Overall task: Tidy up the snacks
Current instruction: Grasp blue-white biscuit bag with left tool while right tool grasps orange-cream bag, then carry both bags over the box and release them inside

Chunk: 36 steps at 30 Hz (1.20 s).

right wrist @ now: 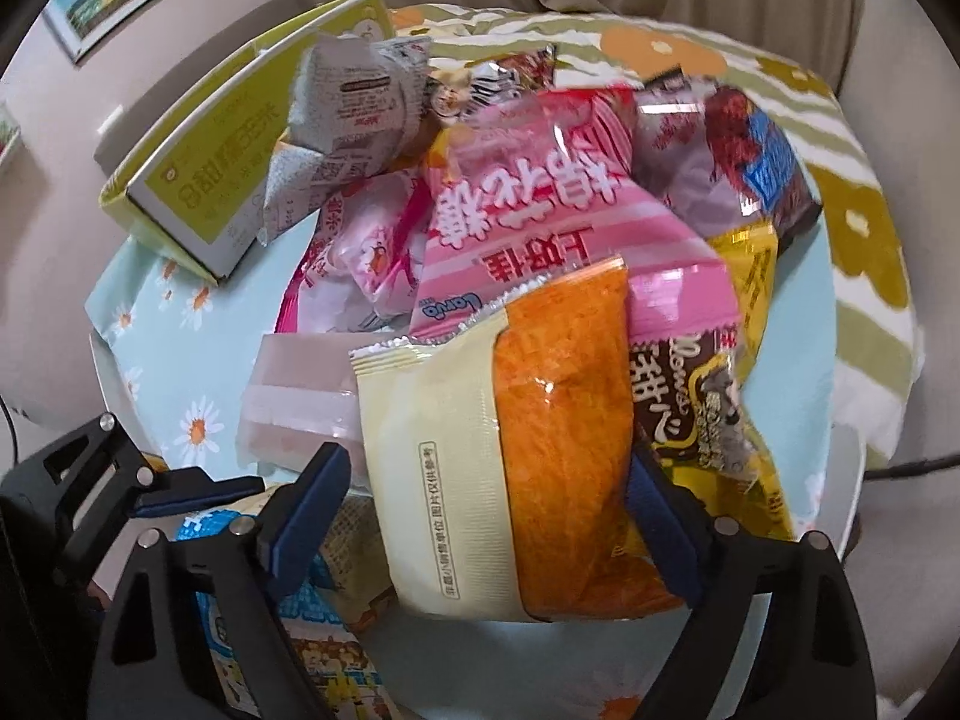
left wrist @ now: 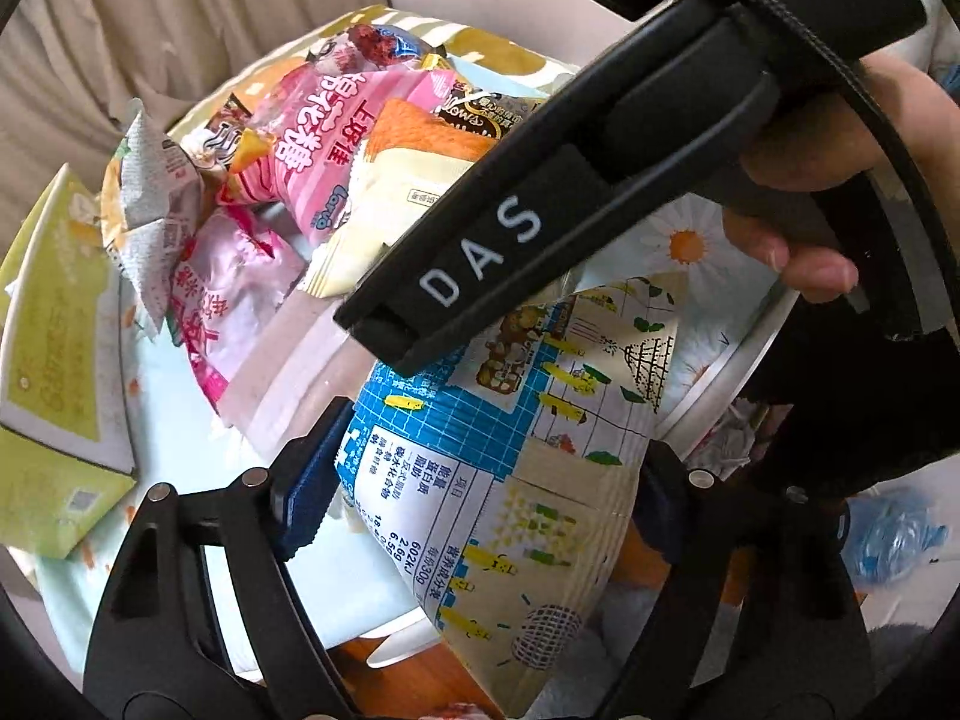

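A heap of snack packets lies on a round table with a daisy cloth [right wrist: 180,354]. My left gripper [left wrist: 480,492] is shut on a blue, cream and yellow patterned snack bag [left wrist: 516,480], held above the table edge. My right gripper [right wrist: 486,510] has its jaws around an orange and cream packet [right wrist: 528,450] at the front of the heap, pads touching both sides. Behind it lie a pink marshmallow bag [right wrist: 540,222], a brown chocolate packet [right wrist: 696,414] and a dark red packet [right wrist: 738,144]. The right gripper's black body [left wrist: 540,228] crosses the left wrist view.
A yellow-green carton [right wrist: 198,180] stands at the table's far left, also in the left wrist view [left wrist: 54,324]. A crumpled white wrapper [right wrist: 348,114] lies beside it. A floral cushion [right wrist: 852,192] sits behind the table. Curtains hang at the back.
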Available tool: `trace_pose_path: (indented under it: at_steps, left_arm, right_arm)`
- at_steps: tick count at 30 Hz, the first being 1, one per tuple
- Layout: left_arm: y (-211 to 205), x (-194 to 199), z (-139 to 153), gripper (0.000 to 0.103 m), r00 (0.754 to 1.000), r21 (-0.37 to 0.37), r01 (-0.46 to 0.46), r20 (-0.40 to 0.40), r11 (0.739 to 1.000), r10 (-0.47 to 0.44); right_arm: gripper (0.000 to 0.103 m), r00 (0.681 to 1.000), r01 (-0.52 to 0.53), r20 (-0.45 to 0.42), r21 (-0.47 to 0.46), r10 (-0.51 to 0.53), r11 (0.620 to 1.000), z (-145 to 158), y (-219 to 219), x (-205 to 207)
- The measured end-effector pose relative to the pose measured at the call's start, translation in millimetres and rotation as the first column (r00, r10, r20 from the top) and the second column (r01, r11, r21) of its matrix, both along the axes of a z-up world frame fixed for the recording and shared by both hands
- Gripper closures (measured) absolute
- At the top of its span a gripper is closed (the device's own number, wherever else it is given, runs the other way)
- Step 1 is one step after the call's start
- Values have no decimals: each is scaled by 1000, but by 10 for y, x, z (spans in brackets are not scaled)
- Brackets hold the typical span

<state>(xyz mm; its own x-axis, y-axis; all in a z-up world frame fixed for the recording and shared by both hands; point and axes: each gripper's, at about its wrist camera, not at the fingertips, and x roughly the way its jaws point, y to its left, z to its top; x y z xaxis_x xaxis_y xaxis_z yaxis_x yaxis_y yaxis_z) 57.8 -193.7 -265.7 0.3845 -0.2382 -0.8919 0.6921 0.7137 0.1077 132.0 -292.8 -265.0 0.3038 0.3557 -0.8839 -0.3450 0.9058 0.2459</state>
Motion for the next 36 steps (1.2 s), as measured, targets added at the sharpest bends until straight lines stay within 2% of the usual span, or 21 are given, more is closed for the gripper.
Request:
trace_pose_path:
  at_steps: [2,5,9,17,21,29,36]
  left_arm:
    - [15,-46,19,24,1000,-1,7,2,1000,-7]
    - [-24,-102,43,25,1000,4,19,6,1000,-19]
    - [-36,-132,72,32,999,6,32,6,999,-32]
    - [-3,-206,237,36,998,10,52,36,999,-53]
    - [39,-244,405,36,997,0,46,59,999,-46]
    - [162,-352,863,36,991,-15,6,137,1000,-4]
    - [484,-260,1307,36,975,-65,-114,182,991,124]
  right_arm:
    - [18,1000,9,-4,14,-9,1000,-9,-27,0]
    - [35,1000,4,-7,-20,-4,1000,-21,-5,-10]
    - [40,1000,0,9,-41,0,999,11,17,-39]
    - [42,999,40,28,-49,-39,998,140,63,-96]
    - [42,998,49,53,-53,-46,997,326,55,-146]
    - [42,989,87,120,-45,-81,995,856,9,-176]
    - [42,978,103,186,-19,-98,994,1466,48,-67]
